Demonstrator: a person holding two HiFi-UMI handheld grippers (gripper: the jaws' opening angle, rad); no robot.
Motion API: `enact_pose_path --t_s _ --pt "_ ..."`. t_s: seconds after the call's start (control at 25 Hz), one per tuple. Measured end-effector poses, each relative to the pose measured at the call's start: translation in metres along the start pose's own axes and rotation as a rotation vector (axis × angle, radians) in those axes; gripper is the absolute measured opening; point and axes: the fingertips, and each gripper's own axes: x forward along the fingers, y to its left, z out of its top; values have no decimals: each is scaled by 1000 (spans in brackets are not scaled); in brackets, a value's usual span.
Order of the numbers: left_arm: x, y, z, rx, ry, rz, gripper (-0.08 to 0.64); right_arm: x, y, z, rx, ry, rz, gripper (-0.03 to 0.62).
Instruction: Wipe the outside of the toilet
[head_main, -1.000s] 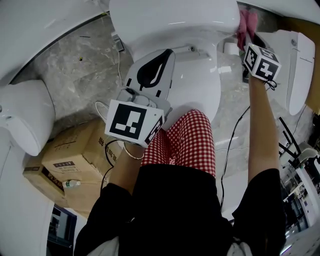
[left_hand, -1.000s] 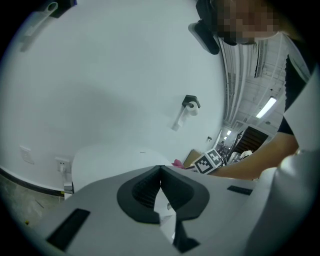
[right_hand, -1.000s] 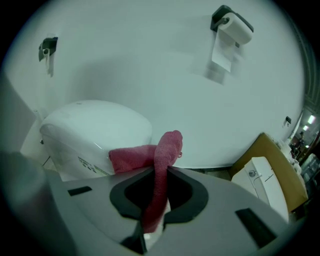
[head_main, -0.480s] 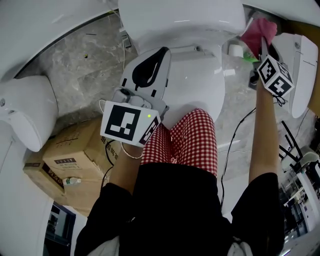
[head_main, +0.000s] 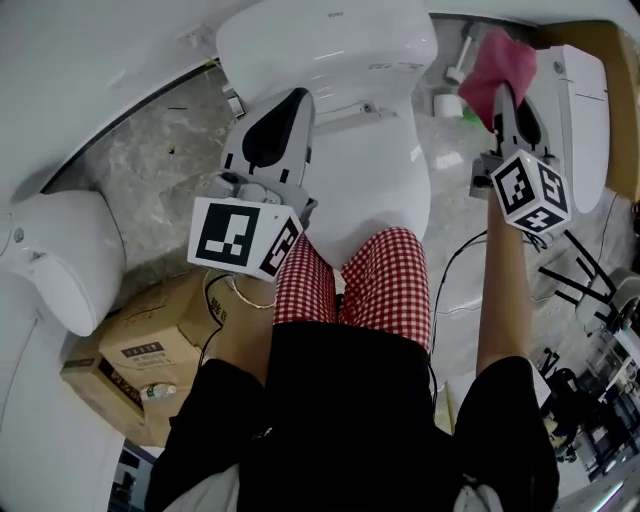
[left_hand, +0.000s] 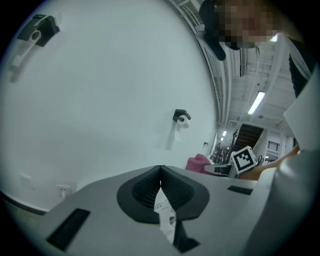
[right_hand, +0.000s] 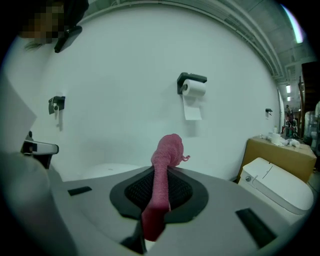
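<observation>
Right gripper (head_main: 497, 95) has its fingers clamped on the crumpled pink cloth (head_main: 497, 60), held just right of the white ceramic toilet (head_main: 345, 60), clear of it. Left gripper (head_main: 285, 110), fingers pressed together and empty, hangs by the toilet's left side. Brown cardboard boxes (head_main: 150, 335) crowd the floor at left.

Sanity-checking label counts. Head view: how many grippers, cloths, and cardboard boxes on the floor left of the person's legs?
grippers: 2 (left gripper, right gripper)
pink cloth: 1, clamped in the right gripper
cardboard boxes: 2 (upper box, lower box)
total: 5
</observation>
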Motion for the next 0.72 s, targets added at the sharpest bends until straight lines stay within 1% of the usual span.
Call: enact_pose_path --t_s 0.08,0.24,0.36,0.44,0.52,0.6,0.72 --pt "3 -11 16 -17 -28 -24 9 -21 3 17 15 -33 17 55" --pt "17 -46 54 26 -74 -78 9 -59 10 45 25 -70 74 54" --pt "20 -70 79 38 -121 -118 9 -83 17 58 115 -78 116 54" --pt "19 -84 88 37 -129 -127 9 -99 22 62 130 -93 143 54" --pt "17 -98 93 58 -122 -113 9 -111 24 64 111 -100 178 55" --pt "13 -112 95 85 -117 -80 9 -121 24 64 115 -116 235 55" --pt "-7 -131 83 101 -113 -26 9 -137 34 60 118 -153 384 55"
